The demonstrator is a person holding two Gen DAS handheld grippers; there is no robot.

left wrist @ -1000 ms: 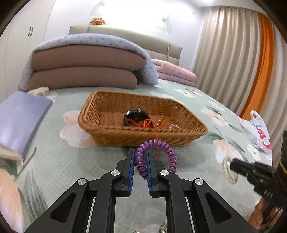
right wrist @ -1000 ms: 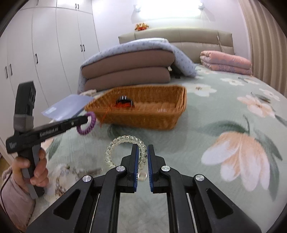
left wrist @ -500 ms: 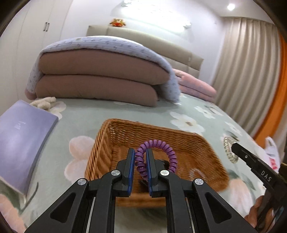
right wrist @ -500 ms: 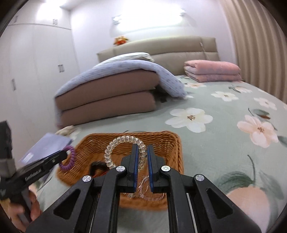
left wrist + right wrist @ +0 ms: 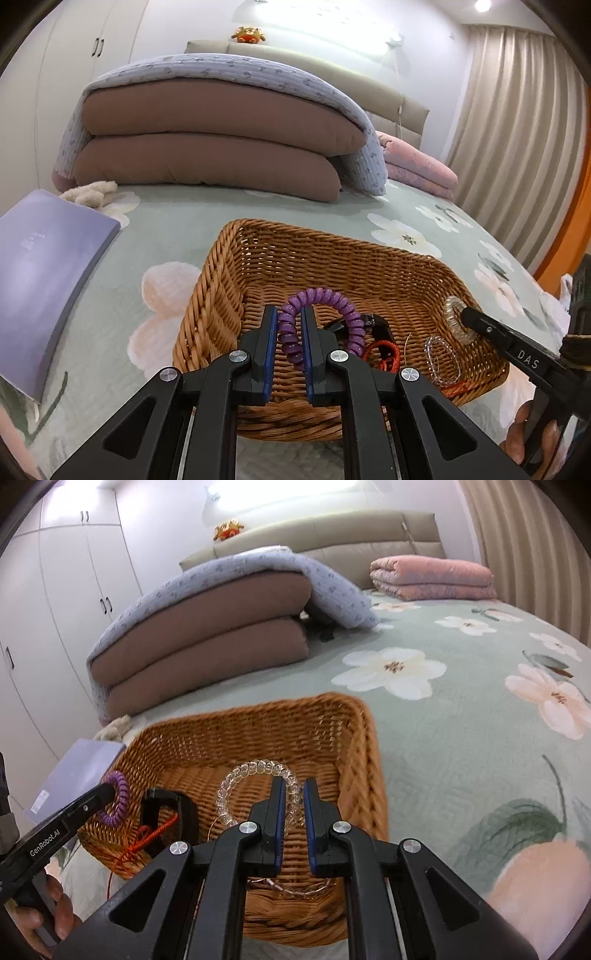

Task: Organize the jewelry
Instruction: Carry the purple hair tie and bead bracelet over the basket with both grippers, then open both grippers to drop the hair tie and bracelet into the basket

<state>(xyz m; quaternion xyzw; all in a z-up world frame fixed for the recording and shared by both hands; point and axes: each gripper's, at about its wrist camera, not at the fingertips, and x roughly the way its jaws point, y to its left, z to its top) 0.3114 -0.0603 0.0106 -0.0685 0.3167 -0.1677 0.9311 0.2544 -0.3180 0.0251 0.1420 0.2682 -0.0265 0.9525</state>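
Jewelry was held in both tools above a wicker basket [image 5: 221, 317] that stood on a flowered bedspread [image 5: 461, 738]. A purple coil bracelet [image 5: 321, 325] was clamped between the blue pads of the left gripper [image 5: 289, 347], the jaws drawn nearly together on one side of the loop while the rest arched free to the right. A clear coil bracelet [image 5: 251, 775] was pinched in the same way by the right gripper [image 5: 294, 823], its jaws almost closed on the loop's right side. Both bracelets were suspended over the basket's interior, the purple one near the left end and the clear one near the right. On the basket floor a black bangle [image 5: 181, 812] was seen with a red cord [image 5: 151, 840] across it, and a thin clear beaded bracelet [image 5: 441, 360] lay beside them; what it rested against could not be made out with certainty. Beyond the basket, folded brown quilts [image 5: 207, 147] under a lilac blanket [image 5: 229, 72] were stacked, and a lavender book [image 5: 40, 266] lay to the left.
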